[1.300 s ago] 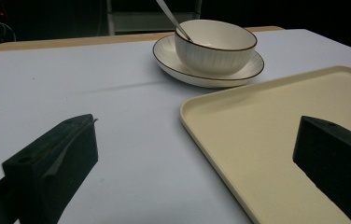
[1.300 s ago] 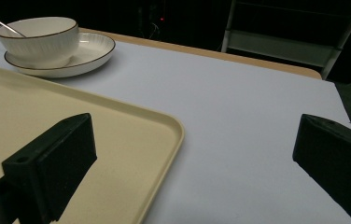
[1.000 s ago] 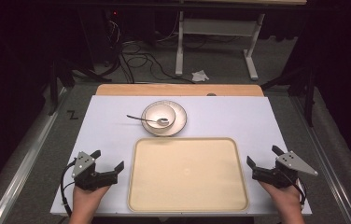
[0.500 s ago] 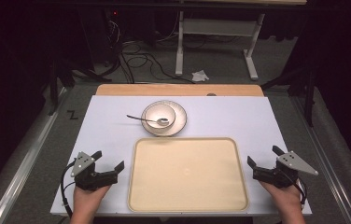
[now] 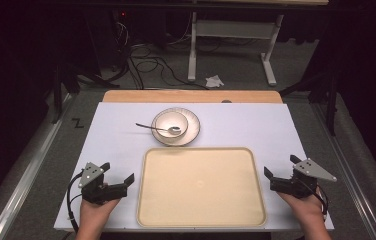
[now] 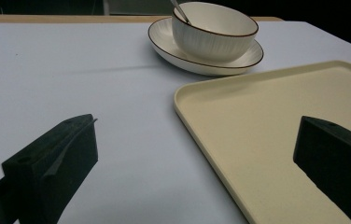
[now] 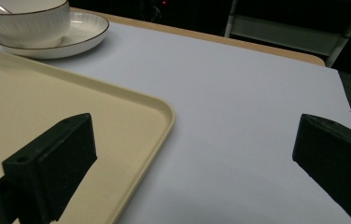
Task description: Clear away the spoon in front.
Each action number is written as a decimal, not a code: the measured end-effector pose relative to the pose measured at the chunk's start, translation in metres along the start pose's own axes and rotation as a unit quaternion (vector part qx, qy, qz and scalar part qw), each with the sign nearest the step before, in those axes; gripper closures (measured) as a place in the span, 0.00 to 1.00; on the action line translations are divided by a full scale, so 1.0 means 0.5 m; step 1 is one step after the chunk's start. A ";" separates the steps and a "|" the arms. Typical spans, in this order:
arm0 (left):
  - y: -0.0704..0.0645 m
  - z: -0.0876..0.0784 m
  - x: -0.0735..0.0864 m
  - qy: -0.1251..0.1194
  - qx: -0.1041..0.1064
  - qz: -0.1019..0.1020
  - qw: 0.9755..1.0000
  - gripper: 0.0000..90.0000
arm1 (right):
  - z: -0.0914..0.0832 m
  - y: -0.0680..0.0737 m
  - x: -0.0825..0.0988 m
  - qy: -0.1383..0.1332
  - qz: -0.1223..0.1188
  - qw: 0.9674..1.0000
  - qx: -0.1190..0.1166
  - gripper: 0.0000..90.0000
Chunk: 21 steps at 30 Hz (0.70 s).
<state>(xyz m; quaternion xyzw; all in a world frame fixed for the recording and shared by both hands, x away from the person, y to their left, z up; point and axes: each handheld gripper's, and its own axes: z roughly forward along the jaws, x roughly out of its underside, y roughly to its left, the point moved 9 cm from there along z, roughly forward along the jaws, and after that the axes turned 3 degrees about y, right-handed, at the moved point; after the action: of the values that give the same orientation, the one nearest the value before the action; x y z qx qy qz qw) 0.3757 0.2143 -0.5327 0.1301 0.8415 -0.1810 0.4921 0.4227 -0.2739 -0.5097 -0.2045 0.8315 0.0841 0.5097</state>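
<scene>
Nothing shifting since a second ago. Am holding left tongs (image 5: 120, 175) left of tray (image 5: 201, 187), right tongs (image 5: 280, 172) right of it, both gaping wide, empty. Bowl (image 5: 171, 124) with spoon (image 5: 157, 128) on plate (image 5: 191, 130) sitting beyond tray. No readable writing.

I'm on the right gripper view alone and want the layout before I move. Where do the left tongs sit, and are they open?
Observer: The left tongs sit on the table just left of the tray, jaws spread apart and empty.
Operator: That metal bit in the bowl, what is it?
Observer: A spoon: its scoop rests in the bowl and its handle sticks out over the plate toward the table's left.
Operator: Anything on the tray's far half that I can't see?
Observer: No, the high view shows the whole tray bare.
</scene>
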 end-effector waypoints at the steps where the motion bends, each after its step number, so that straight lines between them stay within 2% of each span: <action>1: 0.000 0.001 0.000 0.000 0.000 0.000 1.000 0.01 | -0.001 -0.003 0.004 -0.005 0.004 1.000 0.002 0.00; 3: -0.004 0.008 0.000 0.002 0.010 -0.005 1.000 0.01 | -0.003 -0.003 0.011 -0.019 0.002 1.000 0.000 0.00; 5: -0.010 0.018 -0.002 0.008 0.014 0.001 1.000 0.00 | -0.007 0.002 0.014 -0.014 -0.013 1.000 -0.006 0.00; 6: -0.010 0.018 -0.002 0.008 0.014 0.001 1.000 0.00 | -0.011 0.001 0.012 -0.016 -0.017 1.000 -0.002 0.00; 7: -0.016 0.027 -0.007 0.011 0.011 0.012 1.000 0.00 | -0.017 0.001 0.011 -0.024 -0.014 1.000 0.000 0.00; 9: -0.028 0.036 -0.017 0.017 0.030 -0.002 0.999 0.01 | -0.023 0.006 0.014 -0.027 -0.009 1.000 -0.007 0.00; 14: -0.036 0.055 -0.038 0.019 0.031 -0.007 0.999 0.01 | -0.029 0.017 0.021 -0.025 -0.010 1.000 -0.012 0.00; 17: -0.036 0.068 -0.057 0.020 0.033 -0.022 0.999 0.01 | -0.034 0.016 0.023 -0.030 -0.007 0.999 -0.016 0.00; 21: -0.028 0.080 -0.083 0.009 0.027 -0.035 0.999 0.04 | -0.034 0.010 0.034 -0.022 -0.005 1.000 -0.018 0.00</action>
<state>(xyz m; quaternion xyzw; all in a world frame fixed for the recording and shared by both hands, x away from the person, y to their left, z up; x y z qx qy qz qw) 0.4217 0.1827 -0.5119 0.1152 0.8447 -0.2193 0.4744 0.4001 -0.2795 -0.5171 -0.2160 0.8171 0.1007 0.5249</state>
